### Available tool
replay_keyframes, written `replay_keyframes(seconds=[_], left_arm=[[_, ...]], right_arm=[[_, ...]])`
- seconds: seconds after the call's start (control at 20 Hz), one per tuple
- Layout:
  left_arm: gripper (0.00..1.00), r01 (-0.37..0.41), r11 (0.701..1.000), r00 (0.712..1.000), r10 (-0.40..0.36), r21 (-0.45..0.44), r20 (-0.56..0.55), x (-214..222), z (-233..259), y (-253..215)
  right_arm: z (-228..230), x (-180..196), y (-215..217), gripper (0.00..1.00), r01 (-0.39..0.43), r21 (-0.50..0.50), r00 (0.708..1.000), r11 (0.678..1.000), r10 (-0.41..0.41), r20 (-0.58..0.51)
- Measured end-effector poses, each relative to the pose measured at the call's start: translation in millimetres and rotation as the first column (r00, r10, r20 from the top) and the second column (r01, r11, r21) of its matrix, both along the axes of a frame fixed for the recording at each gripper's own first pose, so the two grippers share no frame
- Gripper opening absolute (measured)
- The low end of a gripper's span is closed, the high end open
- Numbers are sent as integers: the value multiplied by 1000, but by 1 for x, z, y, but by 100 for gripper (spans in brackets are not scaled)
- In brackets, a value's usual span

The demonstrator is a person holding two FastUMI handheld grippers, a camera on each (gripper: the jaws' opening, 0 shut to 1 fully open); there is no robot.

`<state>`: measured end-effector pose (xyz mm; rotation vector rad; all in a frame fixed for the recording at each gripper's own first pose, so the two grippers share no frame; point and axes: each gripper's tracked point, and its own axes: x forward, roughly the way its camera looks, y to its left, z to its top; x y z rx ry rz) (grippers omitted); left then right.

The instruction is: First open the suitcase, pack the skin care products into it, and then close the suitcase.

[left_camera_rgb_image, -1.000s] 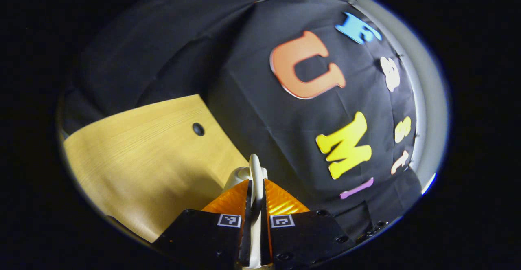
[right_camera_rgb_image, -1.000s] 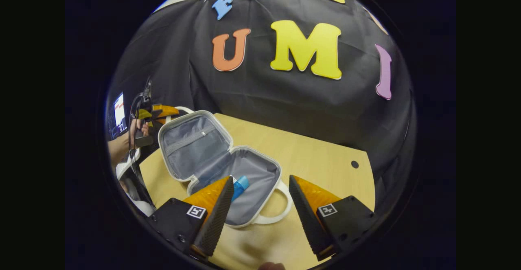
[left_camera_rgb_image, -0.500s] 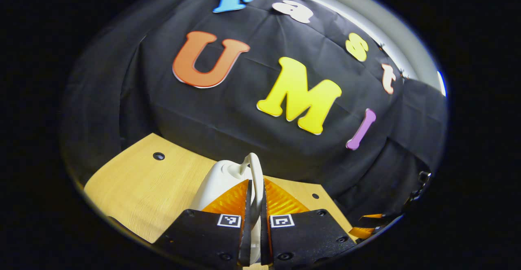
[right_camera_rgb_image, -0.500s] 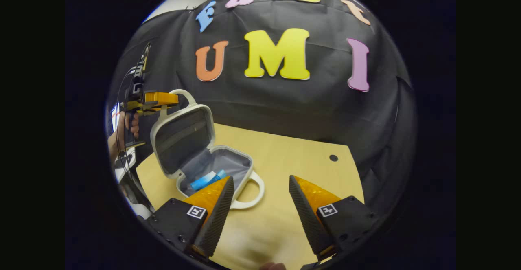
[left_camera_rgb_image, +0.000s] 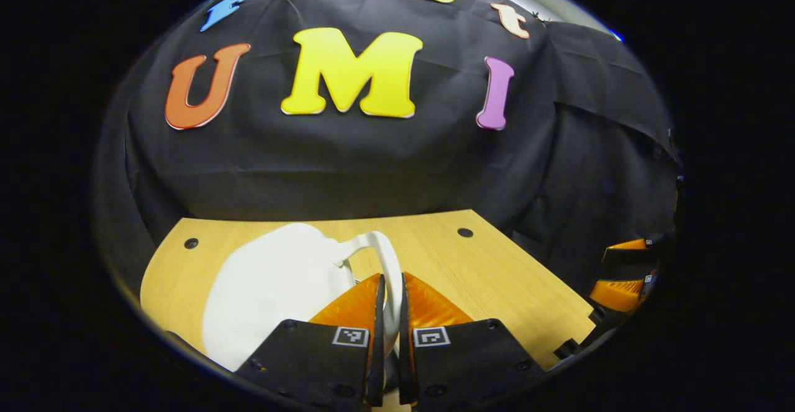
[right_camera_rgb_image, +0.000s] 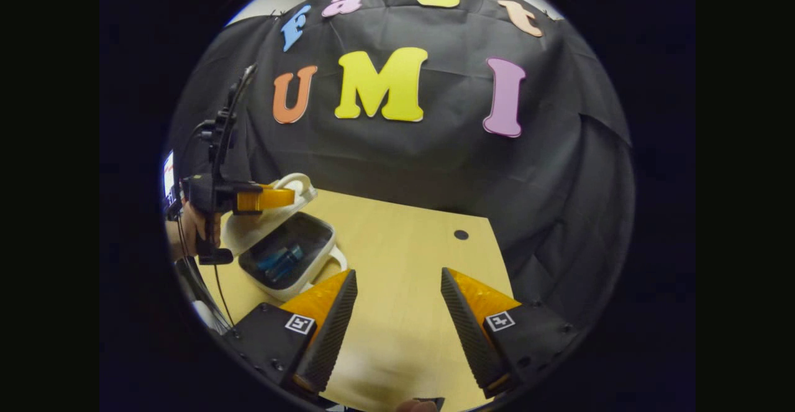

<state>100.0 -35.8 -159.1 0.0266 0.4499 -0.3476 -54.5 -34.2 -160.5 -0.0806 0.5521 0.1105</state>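
left claw [left_camera_rgb_image: 389, 312] clamps suitcase handle [left_camera_rgb_image: 388, 263] | right claw [right_camera_rgb_image: 397, 312] agape over bare table [right_camera_rgb_image: 410, 263] | lid [right_camera_rgb_image: 261, 225] half-lowered

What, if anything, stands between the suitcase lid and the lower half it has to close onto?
Nothing visible does. The left gripper holds the lid by its handle, partly lowered over the base. The blue products lie low inside, below the rim.

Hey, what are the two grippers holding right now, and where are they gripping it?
The left gripper pinches the suitcase lid by its handle. The right gripper is open, holding nothing.
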Motion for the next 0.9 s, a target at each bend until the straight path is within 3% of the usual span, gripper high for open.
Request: replay_keyframes(seconds=[0.25, 0.65, 0.85, 0.9], left_arm=[[12, 22, 996, 997, -15, 86, -77, 8, -59, -29], [12, 39, 952, 988, 9, 305, -153, -2, -117, -42], [17, 19, 949, 983, 40, 314, -179, -3, -123, -42], [22, 19, 955, 979, 42, 295, -200, -5, -124, -44]], right_arm=[[-17, -10, -27, 81, 22, -13, 998, 1000, -23, -51], [-23, -3, -43, 81, 38, 13, 997, 999, -37, -67], [-17, 2, -45, 81, 29, 18, 998, 999, -28, -53], [-16, 4, -45, 79, 30, 21, 998, 999, -29, -49]])
